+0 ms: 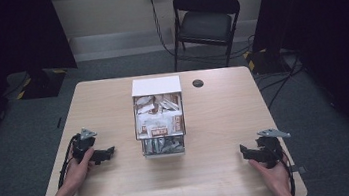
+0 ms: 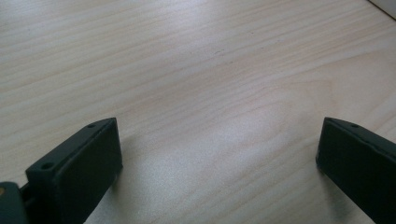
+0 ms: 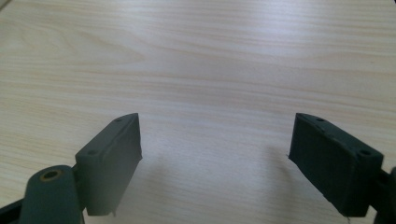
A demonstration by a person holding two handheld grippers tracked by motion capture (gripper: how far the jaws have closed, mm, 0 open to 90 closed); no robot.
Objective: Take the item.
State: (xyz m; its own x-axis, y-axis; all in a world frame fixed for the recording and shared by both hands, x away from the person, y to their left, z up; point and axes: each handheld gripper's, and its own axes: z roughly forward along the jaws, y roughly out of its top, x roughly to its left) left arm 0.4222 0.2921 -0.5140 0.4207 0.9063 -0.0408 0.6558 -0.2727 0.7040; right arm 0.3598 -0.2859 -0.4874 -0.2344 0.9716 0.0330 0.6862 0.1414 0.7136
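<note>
A white-topped wire rack stuffed with sachets is being flanked by the left gripper and right gripper, both released, on a pale wooden table; a black chair is standing behind it.

Bare lab room: carpet, folding chair, floor cables.

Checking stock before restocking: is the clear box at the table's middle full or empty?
Full: packets fill the clear box with white lid.
</note>
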